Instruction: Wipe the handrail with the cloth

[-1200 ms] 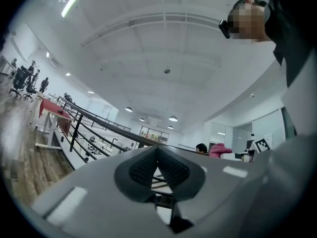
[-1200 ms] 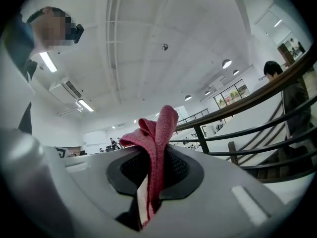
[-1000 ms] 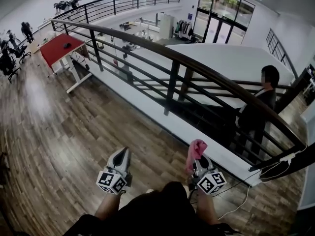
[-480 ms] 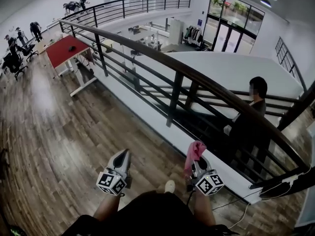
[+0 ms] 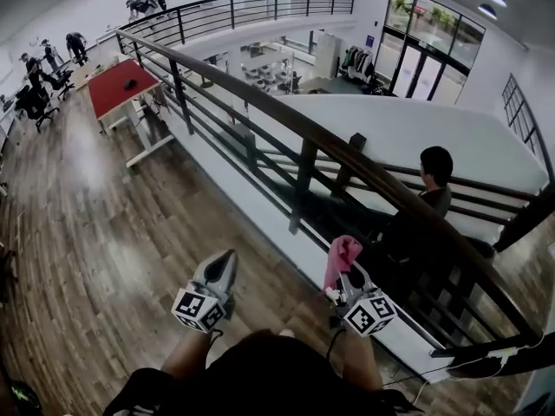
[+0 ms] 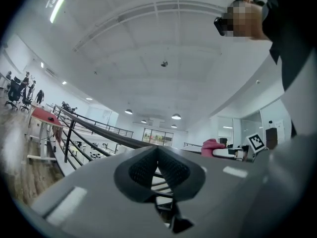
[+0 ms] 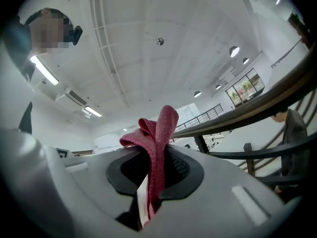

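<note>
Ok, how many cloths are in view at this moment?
1. A pink cloth is pinched in the right claw, not touching the handrail. The left claw is shut, empty. Others could lie out of view.

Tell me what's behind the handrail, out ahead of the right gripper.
Behind the handrail is a person in dark clothes, with a white wall beyond. The railing covers the person's lower body, so what they are standing on cannot be seen.

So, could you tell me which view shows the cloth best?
The right gripper view: the cloth sits large, pinched between the jaws. The head view shows it small; the left gripper view only a distant pink bit.
</note>
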`<state>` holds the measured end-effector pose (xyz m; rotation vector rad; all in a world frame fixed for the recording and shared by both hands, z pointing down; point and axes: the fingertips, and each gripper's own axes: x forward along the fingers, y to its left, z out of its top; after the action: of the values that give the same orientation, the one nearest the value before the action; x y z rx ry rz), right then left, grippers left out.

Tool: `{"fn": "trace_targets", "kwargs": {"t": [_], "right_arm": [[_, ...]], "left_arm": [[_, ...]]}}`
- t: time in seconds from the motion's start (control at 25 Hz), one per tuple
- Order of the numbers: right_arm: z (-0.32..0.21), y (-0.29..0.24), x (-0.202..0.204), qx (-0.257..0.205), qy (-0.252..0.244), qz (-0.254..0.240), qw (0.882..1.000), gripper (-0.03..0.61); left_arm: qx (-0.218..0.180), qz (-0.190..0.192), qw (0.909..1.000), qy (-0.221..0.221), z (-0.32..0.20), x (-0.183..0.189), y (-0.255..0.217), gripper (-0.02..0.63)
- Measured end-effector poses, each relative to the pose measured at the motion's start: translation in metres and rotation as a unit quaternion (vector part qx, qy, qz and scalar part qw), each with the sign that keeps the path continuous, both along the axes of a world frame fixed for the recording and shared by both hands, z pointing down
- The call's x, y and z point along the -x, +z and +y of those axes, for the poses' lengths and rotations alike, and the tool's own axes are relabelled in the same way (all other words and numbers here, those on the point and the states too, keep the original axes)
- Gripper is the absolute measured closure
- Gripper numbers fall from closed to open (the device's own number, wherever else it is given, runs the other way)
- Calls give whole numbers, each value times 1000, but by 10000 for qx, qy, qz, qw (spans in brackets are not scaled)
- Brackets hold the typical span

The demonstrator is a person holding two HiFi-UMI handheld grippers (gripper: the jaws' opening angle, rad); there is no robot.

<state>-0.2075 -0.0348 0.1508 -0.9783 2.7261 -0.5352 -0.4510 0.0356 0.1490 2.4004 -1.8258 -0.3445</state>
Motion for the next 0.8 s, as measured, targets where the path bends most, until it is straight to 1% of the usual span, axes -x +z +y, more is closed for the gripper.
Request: {"fn": "trace_targets", "kwargs": {"t": [0.24,0.52,0.8], "right_arm": [[-28,-23,-13,-199,-315,-32,9993,529],[-45,-24,-24,-251,-275,-8,9993,529],[-66,-40,-21,-449,-199,-15,9988,528]], "left_arm": [[-74,41,9999,-61,-30,-30,-4,614],[158,42,9999,-2,-54,-42,8,614],[106,-34,9995,296,-93,-62,4,614]]}}
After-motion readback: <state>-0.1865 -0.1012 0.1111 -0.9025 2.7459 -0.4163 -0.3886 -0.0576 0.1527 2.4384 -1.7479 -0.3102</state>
